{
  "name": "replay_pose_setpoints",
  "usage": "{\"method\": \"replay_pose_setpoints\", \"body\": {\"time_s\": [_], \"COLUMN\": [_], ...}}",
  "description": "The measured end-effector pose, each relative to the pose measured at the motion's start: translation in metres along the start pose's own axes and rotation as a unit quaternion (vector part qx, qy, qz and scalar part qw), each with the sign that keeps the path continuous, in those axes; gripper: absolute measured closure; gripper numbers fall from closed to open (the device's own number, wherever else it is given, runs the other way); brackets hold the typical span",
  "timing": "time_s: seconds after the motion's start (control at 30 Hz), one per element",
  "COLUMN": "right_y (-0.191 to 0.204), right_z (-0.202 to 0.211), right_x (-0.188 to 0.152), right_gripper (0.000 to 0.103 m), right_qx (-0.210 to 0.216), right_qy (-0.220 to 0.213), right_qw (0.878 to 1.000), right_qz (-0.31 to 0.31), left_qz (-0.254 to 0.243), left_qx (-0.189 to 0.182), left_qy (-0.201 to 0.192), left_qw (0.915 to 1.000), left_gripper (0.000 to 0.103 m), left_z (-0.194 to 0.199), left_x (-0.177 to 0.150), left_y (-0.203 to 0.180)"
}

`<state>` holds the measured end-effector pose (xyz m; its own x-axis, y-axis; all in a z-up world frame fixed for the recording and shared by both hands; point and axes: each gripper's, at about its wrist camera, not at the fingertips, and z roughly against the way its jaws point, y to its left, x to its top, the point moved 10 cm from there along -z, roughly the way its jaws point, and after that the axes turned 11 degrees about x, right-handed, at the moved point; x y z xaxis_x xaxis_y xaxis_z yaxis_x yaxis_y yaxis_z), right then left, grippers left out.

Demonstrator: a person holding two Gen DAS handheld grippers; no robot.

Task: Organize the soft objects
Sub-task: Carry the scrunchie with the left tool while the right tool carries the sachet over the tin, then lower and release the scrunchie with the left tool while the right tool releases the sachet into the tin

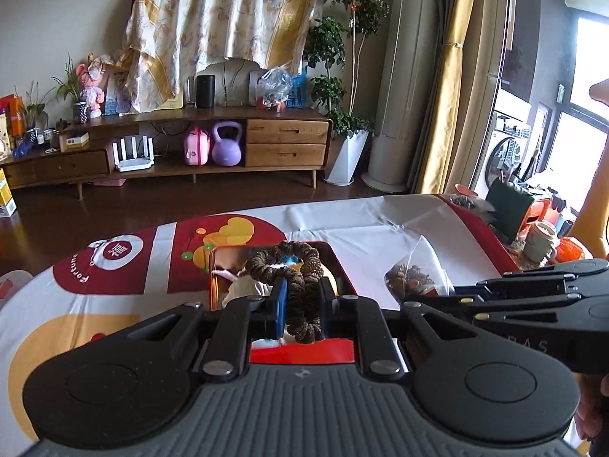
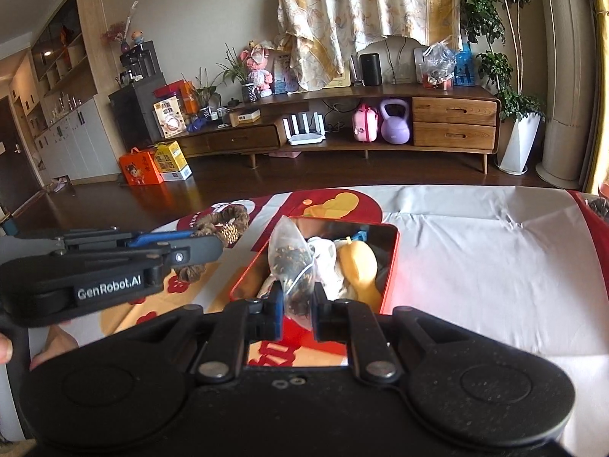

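Over red tin (image 2: 392, 266) | left tool (image 1: 300, 304): scrunchie (image 1: 293, 266); right tool (image 2: 298, 304): sachet (image 2: 291, 262)

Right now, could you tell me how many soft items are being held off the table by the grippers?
2. A brown ruffled fabric scrunchie is clamped in the left gripper; a clear mesh sachet of dried bits is clamped in the right gripper. More soft items lie in the red tin.

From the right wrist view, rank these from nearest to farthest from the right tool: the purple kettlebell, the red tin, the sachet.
1. sachet: pinched in the right tool, at centre.
2. red tin: on the table just beyond the tool, soft things inside.
3. purple kettlebell: across the room, in the open shelf of the wooden cabinet.
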<state>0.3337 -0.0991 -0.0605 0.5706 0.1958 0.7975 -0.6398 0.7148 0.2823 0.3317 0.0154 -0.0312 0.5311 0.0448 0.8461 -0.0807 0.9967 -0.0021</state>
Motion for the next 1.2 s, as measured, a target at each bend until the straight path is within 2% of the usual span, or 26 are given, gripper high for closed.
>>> {"method": "replay_pose_setpoints", "body": {"time_s": [0.4,0.6,1.2], "right_y": [-0.039,-0.052,-0.072], "right_z": [-0.05,-0.076,-0.124], "right_x": [0.007,-0.001,-0.019], "right_gripper": [0.091,0.091,0.091], "right_qx": [-0.02,-0.022,-0.02], "right_qy": [0.018,0.034,0.067], "right_qw": [1.0,0.999,0.997], "right_qz": [-0.014,-0.026,-0.035], "left_qz": [-0.001,0.004,-0.004], "left_qx": [0.012,0.012,0.02], "left_qy": [0.021,0.04,0.069], "left_qw": [0.9997,0.9991,0.9974], "left_gripper": [0.087,0.087,0.087], "left_z": [-0.08,-0.115,-0.178], "left_x": [0.011,0.007,-0.009], "left_y": [0.015,0.02,0.017]}}
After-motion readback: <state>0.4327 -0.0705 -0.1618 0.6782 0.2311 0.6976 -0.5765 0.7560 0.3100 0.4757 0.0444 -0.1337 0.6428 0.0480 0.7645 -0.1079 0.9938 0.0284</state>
